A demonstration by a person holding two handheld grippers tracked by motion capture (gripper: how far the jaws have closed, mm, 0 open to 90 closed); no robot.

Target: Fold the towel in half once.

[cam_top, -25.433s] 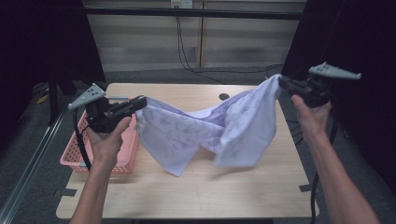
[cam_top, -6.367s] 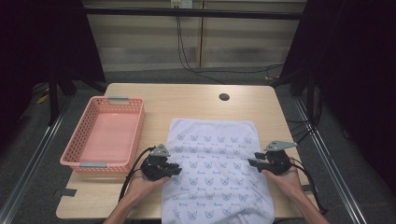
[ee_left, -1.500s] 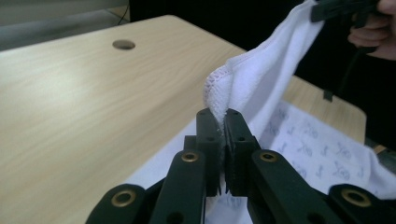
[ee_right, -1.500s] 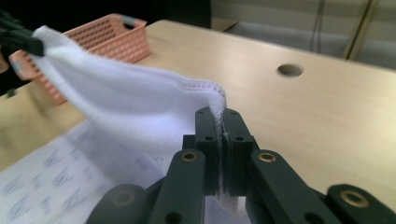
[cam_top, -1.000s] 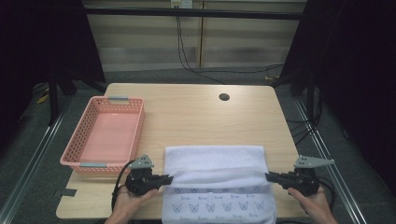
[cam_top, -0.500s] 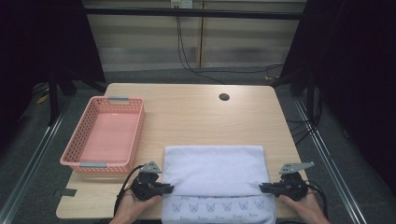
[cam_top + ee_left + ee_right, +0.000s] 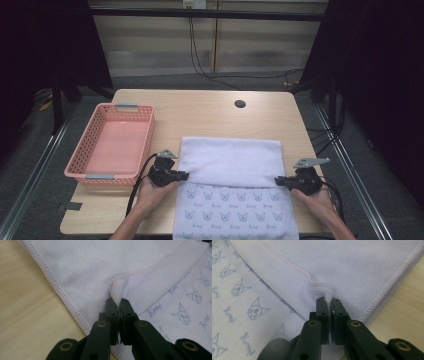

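Note:
A pale lilac towel (image 7: 230,162) with small blue cat faces printed on it lies on the wooden table, its far part folded back over itself so the plain side faces up. My left gripper (image 7: 181,175) is shut on the folded edge's left corner; the pinched hem (image 7: 116,290) bunches up just above the jaw tips. My right gripper (image 7: 278,181) is shut on the right corner, where the hem (image 7: 322,287) also puckers. The printed layer (image 7: 235,210) runs on toward the table's front edge and hangs over it.
A pink plastic basket (image 7: 90,147) with nothing in it stands at the table's left, close beside my left hand. A small dark hole (image 7: 240,104) sits in the tabletop at the back. Bare wood (image 7: 210,112) stretches behind the towel.
Both grippers have carried the far edge of the towel toward the person, folding it over itself. In the last half second they moved back a little, exposing more of the printed layer.

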